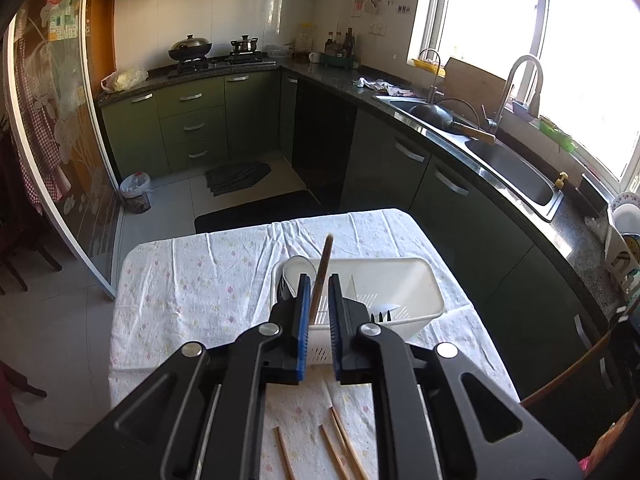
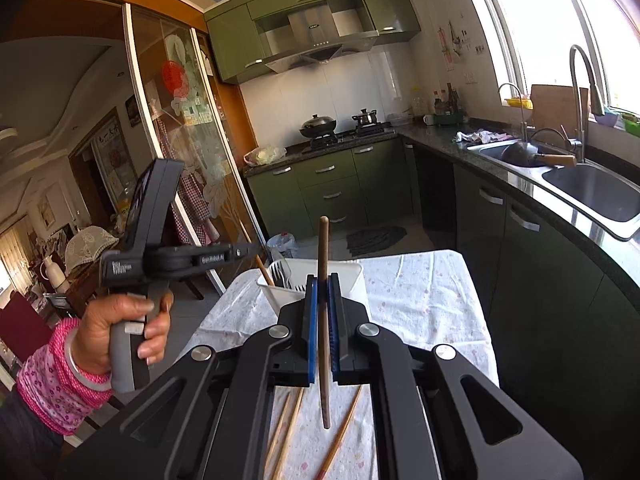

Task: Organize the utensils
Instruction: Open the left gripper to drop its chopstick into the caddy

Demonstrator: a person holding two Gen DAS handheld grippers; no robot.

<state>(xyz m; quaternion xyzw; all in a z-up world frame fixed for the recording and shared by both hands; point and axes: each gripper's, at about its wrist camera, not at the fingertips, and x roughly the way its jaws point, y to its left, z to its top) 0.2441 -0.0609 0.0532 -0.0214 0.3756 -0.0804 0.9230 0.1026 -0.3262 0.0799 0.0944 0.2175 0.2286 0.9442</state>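
A white plastic utensil basket stands on the cloth-covered table; it also shows in the right wrist view. My left gripper hovers over the basket's left end, its jaws slightly apart around a dark brown chopstick that leans against the left pad. My right gripper is shut on another dark brown chopstick, held upright above the table's near end. Several light wooden chopsticks lie on the cloth near me, also in the right wrist view.
The basket holds a white cup and dark utensils. A green kitchen counter with a sink runs along the right. A glass sliding door stands left. The left gripper's body and the hand holding it show in the right wrist view.
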